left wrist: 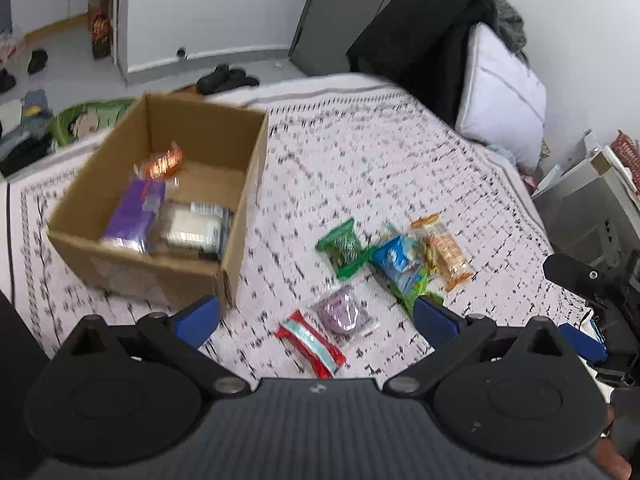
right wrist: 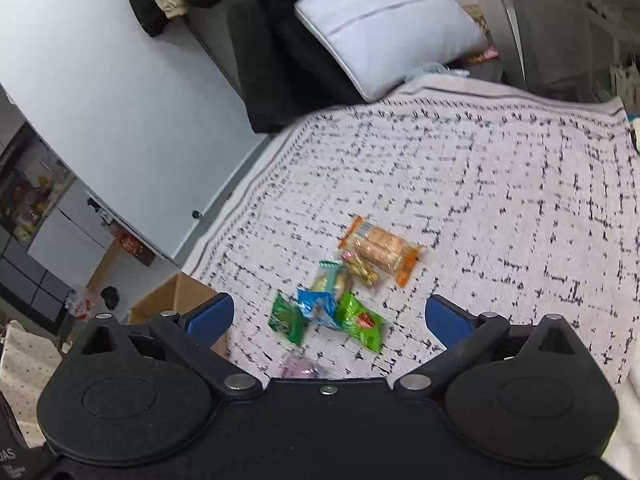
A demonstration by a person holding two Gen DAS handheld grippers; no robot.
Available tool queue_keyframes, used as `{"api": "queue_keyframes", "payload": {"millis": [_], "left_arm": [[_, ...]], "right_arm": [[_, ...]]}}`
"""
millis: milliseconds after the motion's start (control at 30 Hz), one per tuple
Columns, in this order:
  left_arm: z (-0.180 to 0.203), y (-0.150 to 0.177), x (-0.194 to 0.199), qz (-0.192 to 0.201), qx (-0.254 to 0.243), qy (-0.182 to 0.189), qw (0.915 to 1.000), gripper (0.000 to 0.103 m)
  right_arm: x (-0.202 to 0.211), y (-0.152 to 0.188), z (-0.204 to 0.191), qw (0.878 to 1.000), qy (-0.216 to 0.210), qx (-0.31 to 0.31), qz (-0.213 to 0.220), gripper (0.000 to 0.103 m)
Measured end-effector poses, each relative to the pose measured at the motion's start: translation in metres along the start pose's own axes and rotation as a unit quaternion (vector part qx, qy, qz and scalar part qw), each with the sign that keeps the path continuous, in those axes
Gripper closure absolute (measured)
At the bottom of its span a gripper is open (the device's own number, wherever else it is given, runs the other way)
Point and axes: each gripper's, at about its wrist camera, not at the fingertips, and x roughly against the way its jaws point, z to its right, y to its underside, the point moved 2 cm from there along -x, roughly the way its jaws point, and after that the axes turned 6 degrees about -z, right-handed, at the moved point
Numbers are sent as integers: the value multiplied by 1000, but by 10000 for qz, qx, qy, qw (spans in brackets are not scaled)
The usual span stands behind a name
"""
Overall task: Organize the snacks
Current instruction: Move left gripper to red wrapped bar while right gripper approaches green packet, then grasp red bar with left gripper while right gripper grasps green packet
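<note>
Left of the left gripper [left wrist: 316,316], jaws spread and empty, an open cardboard box [left wrist: 240,216] holds a glossy purple packet [left wrist: 134,212]. Between its jaws lie a red wrapper [left wrist: 310,344] and a lilac pouch [left wrist: 345,313]. The right gripper [right wrist: 326,318], also spread, frames crinkly green [right wrist: 362,322] and blue [right wrist: 316,306] packets on the patterned blanket [right wrist: 500,208].
</note>
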Motion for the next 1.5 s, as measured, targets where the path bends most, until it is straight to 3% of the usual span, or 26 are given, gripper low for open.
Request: {"api": "queue_keyframes", "payload": {"millis": [233,333,500,667,933,1033,1067,1100,1367,1400,1500], "left_arm": [[0,15,-30,-239,80,-81,9996,4],[-1,17,-42,-321,182,-121,9992,14],[1,21,-64,-452,380,-228,9980,28],[-1,26,-92,-809,666,-318,9940,36],[0,25,-113,-830,771,-474,9924,39],[-1,23,-114,-848,839,-683,9905,59],[-3,21,-115,-870,863,-673,9902,74],[-5,20,-115,-904,883,-640,9899,80],[-12,21,-111,-914,864,-412,9912,84],[-12,21,-110,-915,859,-397,9913,84],[-13,21,-104,-893,815,-323,9921,84]], "right_arm": [[-10,3,1,9998,113,160,-93,0],[-15,3,3,9998,27,151,-118,1],[-40,2,18,9982,-124,-320,-498,14],[-62,6,28,9954,-79,-582,-756,27],[-97,6,27,9935,153,-543,-987,28],[-108,8,23,9935,370,-310,-1035,24],[-111,8,21,9935,411,-221,-1036,24],[-113,9,20,9936,455,-144,-1028,24],[-128,9,13,9940,587,157,-905,25],[-130,10,12,9936,621,200,-918,28],[-135,13,13,9918,675,256,-1054,70]]}}
